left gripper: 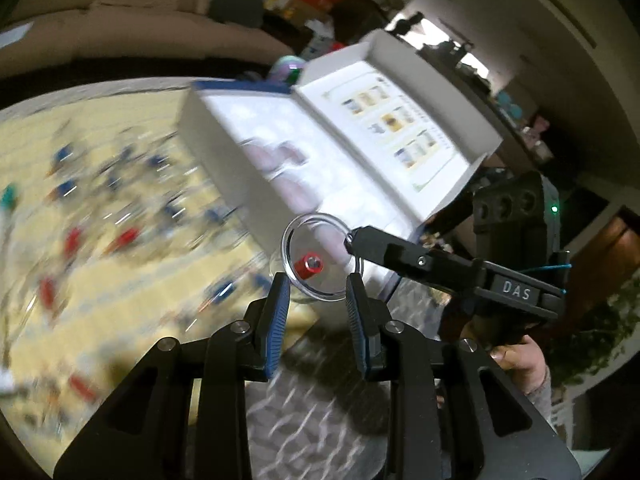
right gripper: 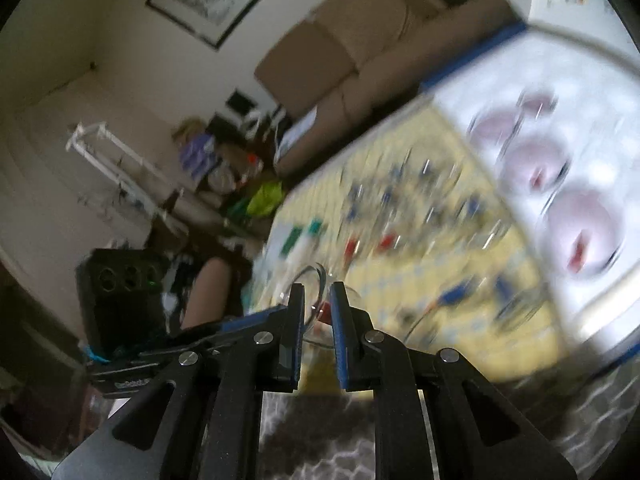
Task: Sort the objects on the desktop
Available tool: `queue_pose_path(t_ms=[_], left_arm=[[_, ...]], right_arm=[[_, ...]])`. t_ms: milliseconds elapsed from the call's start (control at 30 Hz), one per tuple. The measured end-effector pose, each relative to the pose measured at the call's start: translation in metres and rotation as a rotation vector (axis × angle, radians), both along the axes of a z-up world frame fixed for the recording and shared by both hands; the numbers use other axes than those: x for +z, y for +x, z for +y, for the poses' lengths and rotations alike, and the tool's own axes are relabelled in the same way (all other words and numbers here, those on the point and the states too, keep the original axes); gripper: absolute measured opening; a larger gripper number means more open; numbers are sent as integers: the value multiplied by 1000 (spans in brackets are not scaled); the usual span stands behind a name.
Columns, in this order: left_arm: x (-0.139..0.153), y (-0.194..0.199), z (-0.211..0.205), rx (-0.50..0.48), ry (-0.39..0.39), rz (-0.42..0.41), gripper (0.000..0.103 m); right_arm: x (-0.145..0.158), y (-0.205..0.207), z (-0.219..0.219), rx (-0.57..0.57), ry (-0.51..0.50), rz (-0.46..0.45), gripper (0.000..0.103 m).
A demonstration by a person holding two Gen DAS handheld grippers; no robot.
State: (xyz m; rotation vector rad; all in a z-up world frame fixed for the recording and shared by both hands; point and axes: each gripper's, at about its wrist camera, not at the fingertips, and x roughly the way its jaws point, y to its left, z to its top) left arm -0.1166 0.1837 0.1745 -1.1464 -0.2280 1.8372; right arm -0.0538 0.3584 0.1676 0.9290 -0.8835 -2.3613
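Note:
A small clear round case point(left gripper: 320, 256) with a red cylinder piece point(left gripper: 308, 266) inside is held up in the air. My left gripper point(left gripper: 318, 284) holds its lower clear part between the blue pads. My right gripper point(left gripper: 354, 242) comes in from the right and is shut on the case's lid edge; in the right wrist view it point(right gripper: 318, 300) pinches the thin clear rim point(right gripper: 316, 280). Behind stands an open white box point(left gripper: 304, 168) with round wells, some with red pieces point(right gripper: 580, 248). Blurred blue and red small parts point(left gripper: 120, 200) lie on the yellow mat.
The box's raised lid point(left gripper: 400, 120) with printed pictures stands to the right. Green pieces point(right gripper: 304, 232) lie at the mat's far edge. A patterned grey cloth point(left gripper: 312, 412) covers the table below the grippers. A sofa point(left gripper: 140, 20) is behind.

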Motion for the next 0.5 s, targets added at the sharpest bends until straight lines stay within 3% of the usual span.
queue_pose_path(t_ms=[133,267,367,500], left_arm=[[7,-34,69,-56,17,-27,28],[-5,-66,131,-106,28,-101,28],[-12,-83,167,-137,31,-134,28],[-21,-95,194,-153,-44,-105,27]], right_arm=[[20,-26,61,-92,11,-2,13],[23,-52,111,-149,-31,-22,13],[12,-80,132,-157,-18,-80,13],[-8,-99,145,-183,-3,-116,13]])
